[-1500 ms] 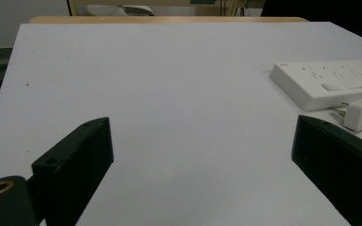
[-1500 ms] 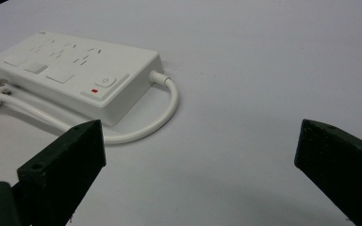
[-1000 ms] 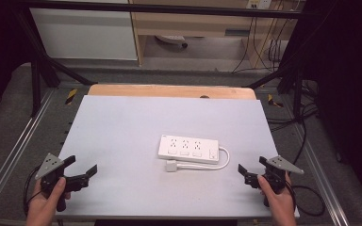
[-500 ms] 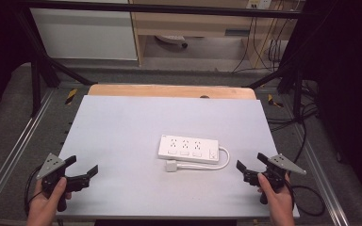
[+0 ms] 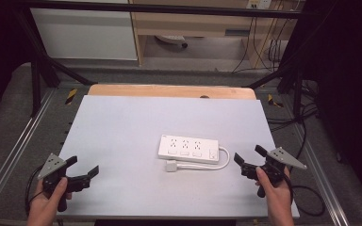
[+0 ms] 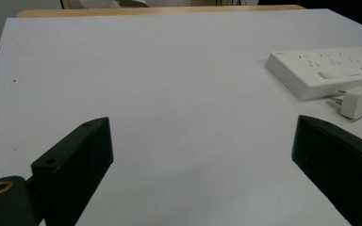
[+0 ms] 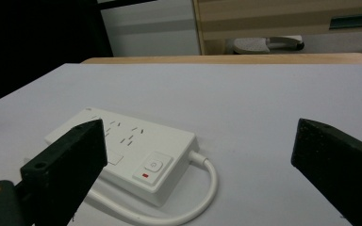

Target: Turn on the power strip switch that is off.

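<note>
We see the white rectangular plastic power strip lying flat on the pale grey worktop, its white cable looping back to a white plug just beside its near long side. The right tool sits near the strip's switch end, apart from it; the left tool is well apart from its other end. Bare worktop lies between the strip and every edge, most toward the left tool. Both tools have their jaws spread wide, holding and touching nothing.
</note>
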Action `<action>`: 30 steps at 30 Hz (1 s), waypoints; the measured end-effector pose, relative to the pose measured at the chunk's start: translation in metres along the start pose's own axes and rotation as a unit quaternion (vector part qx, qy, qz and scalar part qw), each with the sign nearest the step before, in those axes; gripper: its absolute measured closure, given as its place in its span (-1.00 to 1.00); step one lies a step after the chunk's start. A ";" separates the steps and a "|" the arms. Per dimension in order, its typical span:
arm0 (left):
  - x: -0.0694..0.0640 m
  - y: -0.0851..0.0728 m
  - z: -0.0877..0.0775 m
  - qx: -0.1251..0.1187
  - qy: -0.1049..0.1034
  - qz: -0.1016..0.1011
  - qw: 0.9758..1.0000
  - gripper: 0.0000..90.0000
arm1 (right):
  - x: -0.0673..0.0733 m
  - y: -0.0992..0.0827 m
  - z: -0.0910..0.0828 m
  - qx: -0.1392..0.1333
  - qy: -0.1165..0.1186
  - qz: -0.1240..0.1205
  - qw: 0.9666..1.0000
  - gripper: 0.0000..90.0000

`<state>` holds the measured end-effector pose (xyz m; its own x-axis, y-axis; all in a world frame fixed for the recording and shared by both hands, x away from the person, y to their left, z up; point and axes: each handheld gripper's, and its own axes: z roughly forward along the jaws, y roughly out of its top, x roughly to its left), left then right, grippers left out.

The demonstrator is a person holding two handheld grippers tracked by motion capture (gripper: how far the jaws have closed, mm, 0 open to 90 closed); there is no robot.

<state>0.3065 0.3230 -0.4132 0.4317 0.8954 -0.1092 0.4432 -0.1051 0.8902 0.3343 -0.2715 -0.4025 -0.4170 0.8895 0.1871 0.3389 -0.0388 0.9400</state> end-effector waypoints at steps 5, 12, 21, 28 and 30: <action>0.000 0.000 0.000 0.002 -0.001 0.003 1.000 -0.87 | 0.005 0.006 0.007 0.006 0.007 -0.007 1.000 -0.90; 0.000 0.000 0.000 0.001 -0.001 0.003 1.000 -0.87 | 0.010 0.015 0.016 0.009 0.012 -0.009 1.000 -0.94; -0.001 -0.001 0.001 0.004 -0.004 0.001 1.000 -0.87 | 0.014 0.027 0.025 0.008 0.013 -0.002 1.000 -0.94; -0.002 -0.001 0.001 0.004 -0.006 0.001 1.000 -0.86 | 0.016 0.033 0.036 0.018 0.014 -0.005 1.000 -0.93; -0.002 -0.001 0.001 0.005 -0.006 0.001 1.000 -0.86 | 0.017 0.035 0.040 0.021 0.015 -0.004 1.000 -0.93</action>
<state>0.3063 0.3212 -0.4142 0.4429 0.8895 -0.1125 0.4491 -0.1115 0.8865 0.3722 -0.2394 -0.3779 -0.4448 0.8755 0.1887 0.3696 -0.0124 0.9291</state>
